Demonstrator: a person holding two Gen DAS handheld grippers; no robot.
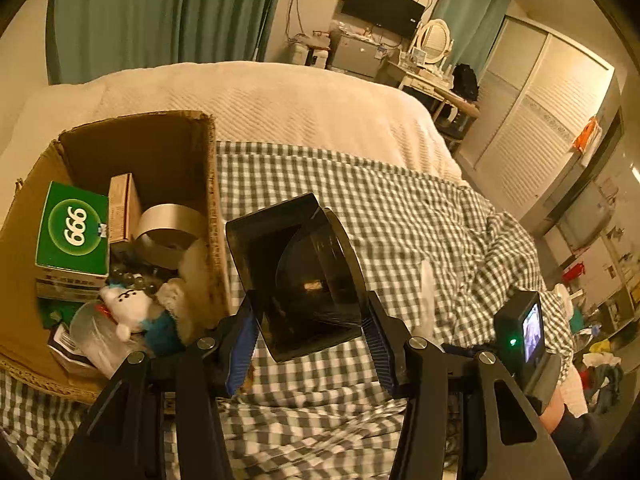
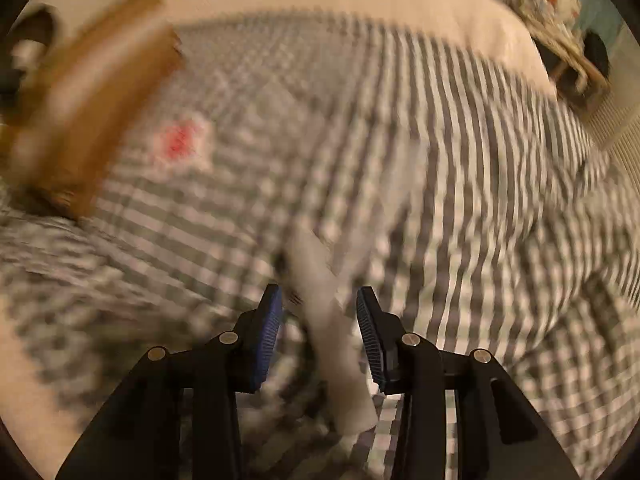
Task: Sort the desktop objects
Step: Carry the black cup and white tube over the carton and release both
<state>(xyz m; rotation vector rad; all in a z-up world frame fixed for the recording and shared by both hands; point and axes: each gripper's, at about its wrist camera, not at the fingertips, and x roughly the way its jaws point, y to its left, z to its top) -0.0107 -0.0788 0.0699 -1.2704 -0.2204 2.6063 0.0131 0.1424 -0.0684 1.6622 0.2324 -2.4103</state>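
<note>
we find the left gripper (image 1: 310,334) pinching a glossy black box (image 1: 298,276) that could slip short of the cardboard box (image 1: 208,184) at nine o'clock, while the right gripper (image 2: 320,336), spread, may miss the blurred white object (image 2: 336,340).

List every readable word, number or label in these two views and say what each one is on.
"999": on the green box in the cardboard box, seen upside down so it looks like 666.
Small print on the green box's lower side: too small to read.
Print on the tan carton beside it: too small.
Right wrist view: motion-blurred, no text readable.
</note>
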